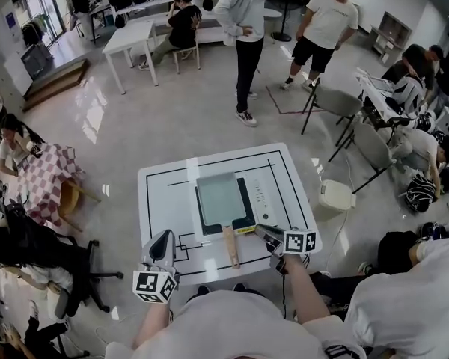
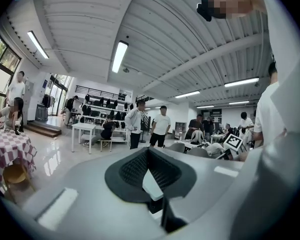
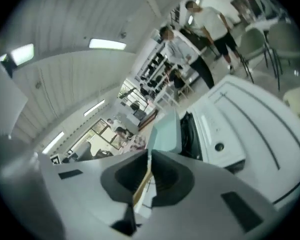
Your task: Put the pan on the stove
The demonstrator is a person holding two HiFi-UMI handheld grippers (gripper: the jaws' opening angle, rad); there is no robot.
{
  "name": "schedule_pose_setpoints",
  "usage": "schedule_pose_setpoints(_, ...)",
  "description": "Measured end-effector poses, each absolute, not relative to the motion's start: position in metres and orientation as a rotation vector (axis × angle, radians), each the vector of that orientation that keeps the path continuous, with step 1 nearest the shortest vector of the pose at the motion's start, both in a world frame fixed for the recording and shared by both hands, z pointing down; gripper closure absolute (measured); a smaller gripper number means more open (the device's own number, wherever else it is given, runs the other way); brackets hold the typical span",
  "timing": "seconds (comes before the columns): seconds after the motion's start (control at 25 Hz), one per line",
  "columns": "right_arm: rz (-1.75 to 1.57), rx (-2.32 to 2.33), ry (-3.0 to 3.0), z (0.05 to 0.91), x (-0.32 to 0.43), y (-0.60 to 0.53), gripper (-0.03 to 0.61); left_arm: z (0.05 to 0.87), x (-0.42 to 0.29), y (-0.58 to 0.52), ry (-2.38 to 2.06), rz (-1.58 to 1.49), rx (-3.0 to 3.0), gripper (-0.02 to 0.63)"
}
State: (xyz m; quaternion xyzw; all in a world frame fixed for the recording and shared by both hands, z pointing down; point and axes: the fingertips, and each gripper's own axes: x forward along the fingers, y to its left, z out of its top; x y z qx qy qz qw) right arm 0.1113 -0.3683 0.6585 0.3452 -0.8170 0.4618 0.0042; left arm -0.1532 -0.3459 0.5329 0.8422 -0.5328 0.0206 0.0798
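Note:
A pale green rectangular pan lies flat on the portable stove in the middle of the white table. Its wooden handle points toward me. My right gripper hovers just right of the handle, apart from it, jaws pointing left. In the right gripper view the jaw tips meet, and the pan, the stove and the handle show beyond them. My left gripper sits at the table's near-left edge, away from the pan. It is shut and empty, facing the room.
Black lines mark the tabletop. A white bin stands right of the table, with grey chairs behind it. Several people stand or sit around the room. A checkered table is at the left.

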Motion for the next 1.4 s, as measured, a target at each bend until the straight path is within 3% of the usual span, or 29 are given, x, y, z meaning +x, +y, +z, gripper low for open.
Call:
schedule_pose_setpoints(0.04, 1.308, 1.151, -2.622, 0.639, 0.115, -0.370, 0.565, 0.532, -0.151, -0.345, -1.584, 0.061, 2.528, 0.604)
schedule_pose_setpoints(0.36, 0.377, 1.570, -2.624, 0.528, 0.104, -0.355, 0.569, 0.527, -0.135, -0.331, -1.519, 0.044, 2.580, 0.604)
schedule_pose_setpoints(0.56, 0.077, 1.696, -2.578, 0.482, 0.089, -0.331, 0.569, 0.524, -0.131, -0.320, -1.502, 0.042, 2.599, 0.604)
schedule_pose_setpoints(1.4, 0.154, 1.731, -2.626, 0.470, 0.071, -0.321, 0.569, 0.511, -0.139, -0.311, -1.537, -0.042, 2.598, 0.603)
